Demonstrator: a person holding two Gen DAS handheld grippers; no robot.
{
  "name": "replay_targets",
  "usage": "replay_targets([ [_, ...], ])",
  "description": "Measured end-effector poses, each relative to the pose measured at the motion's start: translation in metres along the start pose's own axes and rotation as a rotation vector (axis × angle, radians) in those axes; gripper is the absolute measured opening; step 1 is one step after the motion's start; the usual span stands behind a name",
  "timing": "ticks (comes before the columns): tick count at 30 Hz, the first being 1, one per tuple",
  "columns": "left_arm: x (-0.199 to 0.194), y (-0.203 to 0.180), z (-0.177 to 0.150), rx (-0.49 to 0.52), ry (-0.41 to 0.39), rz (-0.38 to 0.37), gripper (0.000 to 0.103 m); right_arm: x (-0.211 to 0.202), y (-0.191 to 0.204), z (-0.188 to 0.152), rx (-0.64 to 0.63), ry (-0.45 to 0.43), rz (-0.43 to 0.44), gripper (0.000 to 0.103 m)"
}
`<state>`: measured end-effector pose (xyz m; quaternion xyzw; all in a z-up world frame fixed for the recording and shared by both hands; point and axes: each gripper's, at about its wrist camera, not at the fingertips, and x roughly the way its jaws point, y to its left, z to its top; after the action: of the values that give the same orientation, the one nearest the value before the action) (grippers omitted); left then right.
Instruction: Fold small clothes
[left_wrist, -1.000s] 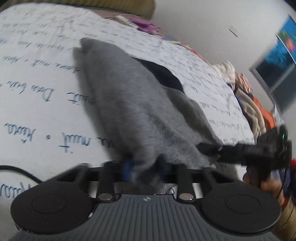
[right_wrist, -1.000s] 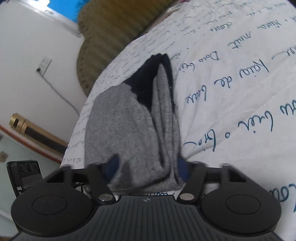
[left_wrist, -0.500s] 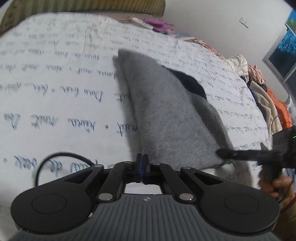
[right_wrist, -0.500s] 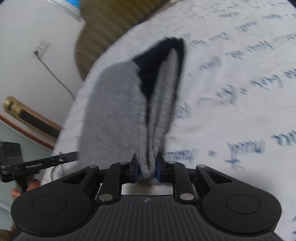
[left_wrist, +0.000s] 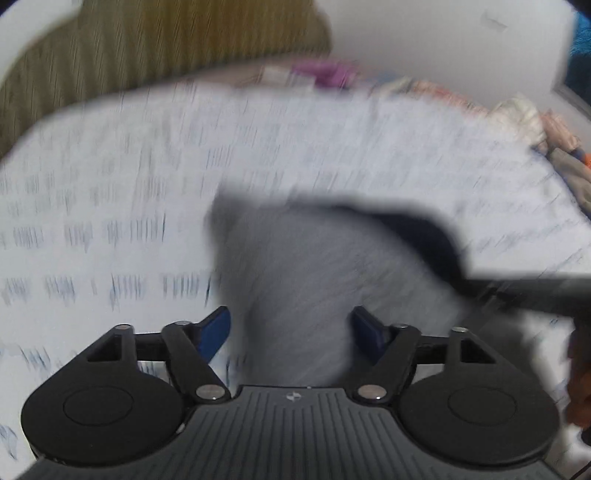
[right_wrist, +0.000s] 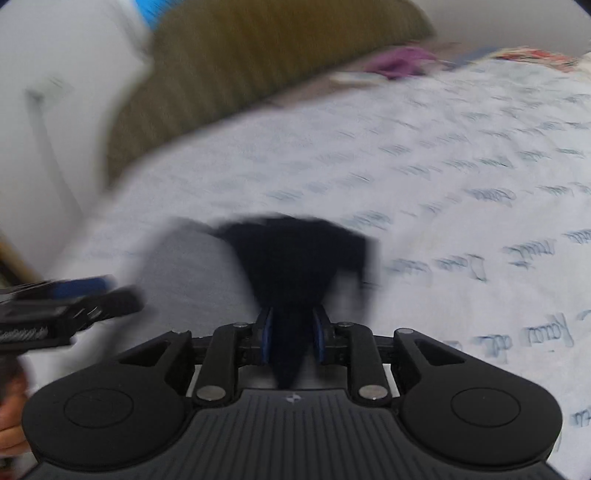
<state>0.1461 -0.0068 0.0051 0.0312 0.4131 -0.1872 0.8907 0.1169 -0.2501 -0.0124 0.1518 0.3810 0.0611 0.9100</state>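
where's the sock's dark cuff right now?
Right wrist view: the dark cuff is pinched in the right gripper, low centre, above the printed bedsheet.

A white script-printed bedsheet (left_wrist: 332, 155) meets an olive ribbed headboard (right_wrist: 258, 62) and pale wall (left_wrist: 424, 40).

The garment (left_wrist: 314, 280) is heather grey with a dark navy, near-black band (right_wrist: 295, 258) at one end. The bed sheet (left_wrist: 110, 192) is white, printed with rows of blue handwritten script. The headboard (right_wrist: 266, 62) is olive with fine vertical ribbing. Both grippers are black, their fingers (left_wrist: 216, 328) padded in blue.
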Motion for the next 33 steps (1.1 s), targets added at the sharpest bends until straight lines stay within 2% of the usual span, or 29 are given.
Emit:
replay_targets([
  [2, -0.017, 0.011, -0.010, -0.064, -0.046, -0.045, 0.075, -0.006, -0.012, -0.003, 0.066, -0.027, 0.000, 0.027],
  [3, -0.030, 0.011, -0.014, -0.062, -0.077, -0.056, 0.073, -0.019, -0.012, -0.005, 0.082, -0.056, 0.012, 0.027],
  [6, -0.062, -0.006, -0.031, 0.004, -0.148, -0.031, 0.080, -0.054, 0.007, -0.015, -0.007, -0.140, 0.028, 0.027],
  [8, -0.070, -0.021, -0.048, 0.075, -0.160, -0.009, 0.087, -0.059, 0.022, -0.021, -0.051, -0.128, 0.114, 0.027],
  [9, -0.067, -0.028, -0.056, 0.105, -0.146, 0.020, 0.086, -0.058, 0.026, -0.029, -0.063, -0.105, 0.141, 0.029],
  [10, -0.062, -0.034, -0.063, 0.127, -0.121, 0.055, 0.085, -0.050, 0.030, -0.034, -0.077, -0.069, 0.126, 0.031],
  [12, -0.057, -0.035, -0.073, 0.116, -0.077, 0.095, 0.084, -0.035, 0.029, -0.044, -0.070, -0.022, 0.026, 0.031],
  [15, -0.070, -0.028, -0.081, 0.048, -0.089, 0.068, 0.085, -0.055, 0.029, -0.051, 0.007, -0.078, 0.038, 0.032],
  [16, -0.072, -0.027, -0.082, 0.034, -0.091, 0.069, 0.086, -0.065, 0.033, -0.054, 0.004, -0.107, 0.038, 0.036],
  [17, -0.073, -0.027, -0.082, 0.023, -0.090, 0.077, 0.086, -0.074, 0.037, -0.059, -0.006, -0.129, 0.032, 0.042],
  [19, -0.073, -0.029, -0.082, 0.003, -0.078, 0.100, 0.087, -0.078, 0.044, -0.069, -0.034, -0.130, 0.023, 0.075],
  [20, -0.073, -0.029, -0.084, -0.004, -0.071, 0.109, 0.087, -0.073, 0.047, -0.073, -0.051, -0.105, 0.020, 0.075],
  [22, -0.075, -0.030, -0.085, -0.022, -0.063, 0.124, 0.088, -0.064, 0.050, -0.081, -0.063, -0.050, -0.056, 0.075],
  [24, -0.080, -0.029, -0.089, -0.041, -0.070, 0.131, 0.090, -0.067, 0.052, -0.088, -0.060, -0.058, -0.105, 0.075],
  [27, -0.087, -0.030, -0.093, -0.049, -0.082, 0.159, 0.092, -0.081, 0.056, -0.094, -0.039, -0.081, -0.068, 0.077],
  [29, -0.091, -0.032, -0.096, -0.050, -0.090, 0.176, 0.093, -0.086, 0.062, -0.097, -0.058, -0.085, -0.068, 0.081],
  [33, -0.099, -0.034, -0.100, -0.052, -0.104, 0.201, 0.095, -0.090, 0.071, -0.104, -0.075, -0.080, -0.068, 0.082],
])
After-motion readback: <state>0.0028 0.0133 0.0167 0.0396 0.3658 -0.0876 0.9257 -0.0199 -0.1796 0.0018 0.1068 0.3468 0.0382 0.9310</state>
